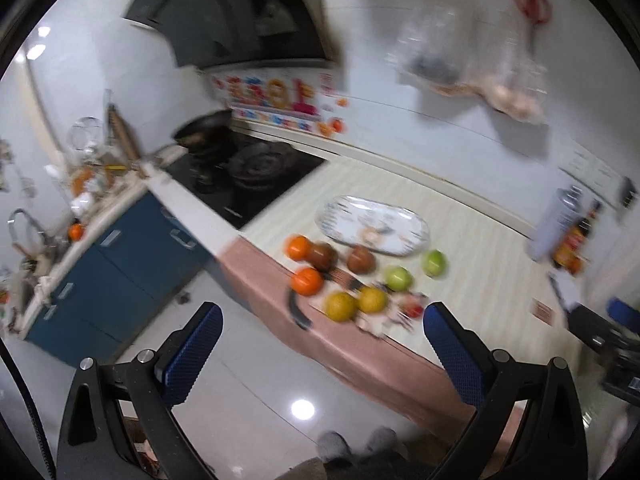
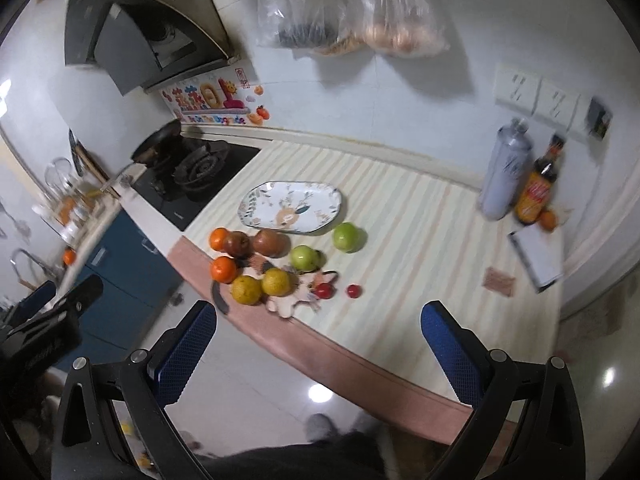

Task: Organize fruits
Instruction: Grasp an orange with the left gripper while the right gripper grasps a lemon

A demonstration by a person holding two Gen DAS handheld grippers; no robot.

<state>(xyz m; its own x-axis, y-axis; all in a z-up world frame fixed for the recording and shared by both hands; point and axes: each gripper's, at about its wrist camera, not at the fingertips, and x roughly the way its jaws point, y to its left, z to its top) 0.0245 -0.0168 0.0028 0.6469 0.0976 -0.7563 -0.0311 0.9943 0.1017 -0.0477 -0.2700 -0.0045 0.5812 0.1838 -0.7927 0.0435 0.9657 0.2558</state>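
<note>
Fruit lies on a striped counter near its front edge: two oranges, two brown-red fruits, two green apples, two yellow fruits and two small red fruits. A patterned oval plate sits empty behind them; it also shows in the left wrist view. My left gripper is open and empty, held above the floor in front of the counter. My right gripper is open and empty, also short of the counter edge.
A gas hob with a pan lies left of the counter. A silver bottle, a sauce bottle and a notebook stand at the right. Plastic bags hang on the wall. Blue cabinets are at the left.
</note>
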